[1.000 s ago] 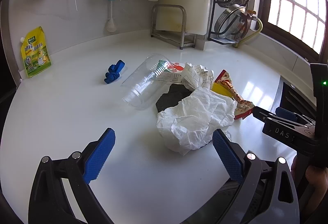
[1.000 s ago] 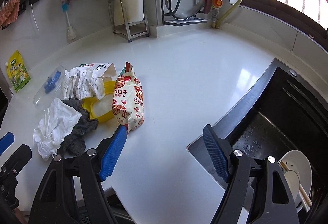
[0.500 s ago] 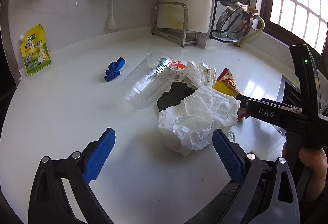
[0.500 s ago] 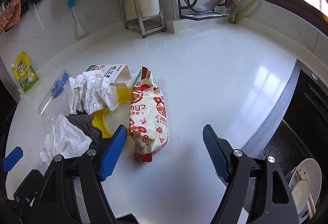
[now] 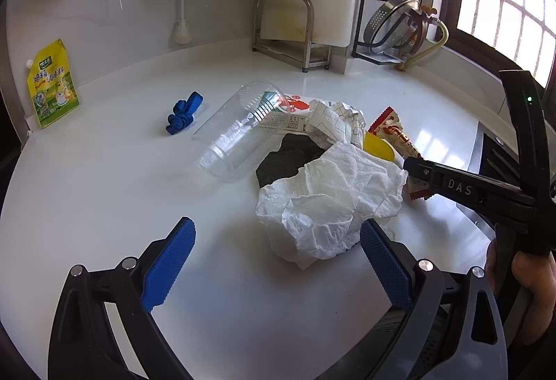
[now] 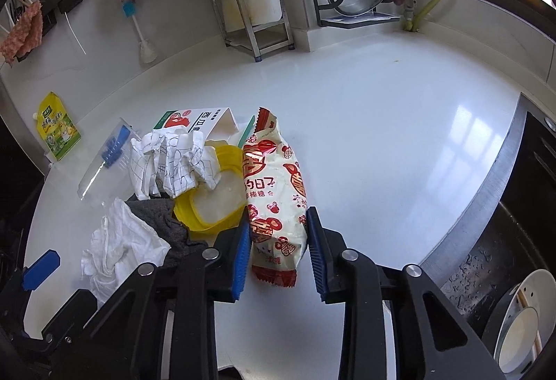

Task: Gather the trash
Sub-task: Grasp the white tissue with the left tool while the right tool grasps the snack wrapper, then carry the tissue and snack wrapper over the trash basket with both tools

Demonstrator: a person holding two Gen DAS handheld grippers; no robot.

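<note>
Now the right tongs (image 6: 278, 255) have their blue pads on both sides of the snack bag (image 6: 274, 192), squeezing it to lift it off the tabletop (image 6: 399, 122). Left tongs (image 5: 274, 261) wait wide open just beside the bag's neighbour, the tissue (image 5: 330, 199)

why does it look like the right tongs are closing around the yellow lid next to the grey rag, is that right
Not quite. The right wrist view shows the right tongs closing around the red-and-white snack bag, one pad on each side. The yellow lid lies just left of them, next to the grey rag.
</note>
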